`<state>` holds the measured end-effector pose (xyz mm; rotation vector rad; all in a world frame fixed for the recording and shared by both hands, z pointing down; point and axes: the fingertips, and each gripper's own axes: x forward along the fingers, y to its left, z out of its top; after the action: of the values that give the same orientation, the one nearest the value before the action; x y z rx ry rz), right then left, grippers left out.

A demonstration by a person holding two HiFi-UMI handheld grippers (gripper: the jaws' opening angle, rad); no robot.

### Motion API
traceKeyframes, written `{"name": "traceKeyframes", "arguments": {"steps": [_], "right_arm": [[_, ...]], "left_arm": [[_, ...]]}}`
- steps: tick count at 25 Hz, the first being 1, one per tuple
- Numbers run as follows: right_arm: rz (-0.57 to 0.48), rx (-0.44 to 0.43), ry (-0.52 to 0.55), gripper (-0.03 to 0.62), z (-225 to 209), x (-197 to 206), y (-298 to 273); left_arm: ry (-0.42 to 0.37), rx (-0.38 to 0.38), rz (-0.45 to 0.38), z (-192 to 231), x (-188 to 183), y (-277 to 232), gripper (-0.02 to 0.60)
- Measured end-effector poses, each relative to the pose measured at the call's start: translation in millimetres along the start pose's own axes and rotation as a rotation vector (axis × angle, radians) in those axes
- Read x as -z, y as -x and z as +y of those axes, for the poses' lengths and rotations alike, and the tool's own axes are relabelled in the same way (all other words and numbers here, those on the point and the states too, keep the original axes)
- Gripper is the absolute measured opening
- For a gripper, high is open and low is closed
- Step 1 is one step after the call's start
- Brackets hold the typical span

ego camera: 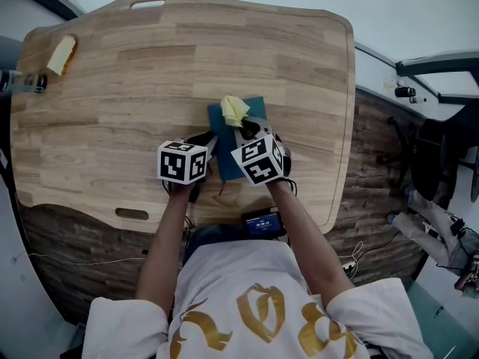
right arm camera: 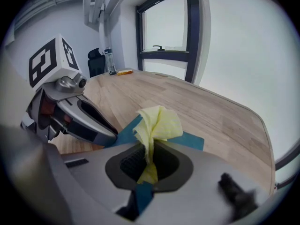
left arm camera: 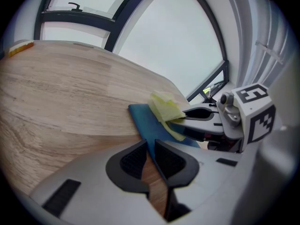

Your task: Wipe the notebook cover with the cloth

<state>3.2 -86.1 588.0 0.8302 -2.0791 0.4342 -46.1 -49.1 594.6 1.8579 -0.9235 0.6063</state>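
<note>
The right gripper (right arm camera: 149,162) pinches the crumpled yellow cloth (right arm camera: 159,123) between its jaws, just above the flat blue notebook (right arm camera: 191,139). The left gripper (left arm camera: 151,157) clamps the notebook's near edge in its jaws. To wipe well, press the cloth flat and sweep evenly across the cover.

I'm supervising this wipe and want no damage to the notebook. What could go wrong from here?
1. The left gripper pinches only one edge of the notebook, so strokes might pivot it on the table.
2. The right gripper holds the cloth bunched upright; little fabric may touch, and the jaw tips might scrape the notebook.
3. The grippers stand close together and might bump.
</note>
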Motion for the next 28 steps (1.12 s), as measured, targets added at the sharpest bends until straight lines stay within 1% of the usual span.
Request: {"name": "traceKeyframes", "arguments": {"steps": [13,28], "right_arm": [[-0.003,-0.053,0.046,0.038,23,-6,-4],[0.026,-0.114,0.088,0.038,50,10,6]], "left_arm": [[-0.001,0.001,-0.002,0,0,1,0.063],[-0.005,-0.012,-0.012,0,1,0,0.063]]}}
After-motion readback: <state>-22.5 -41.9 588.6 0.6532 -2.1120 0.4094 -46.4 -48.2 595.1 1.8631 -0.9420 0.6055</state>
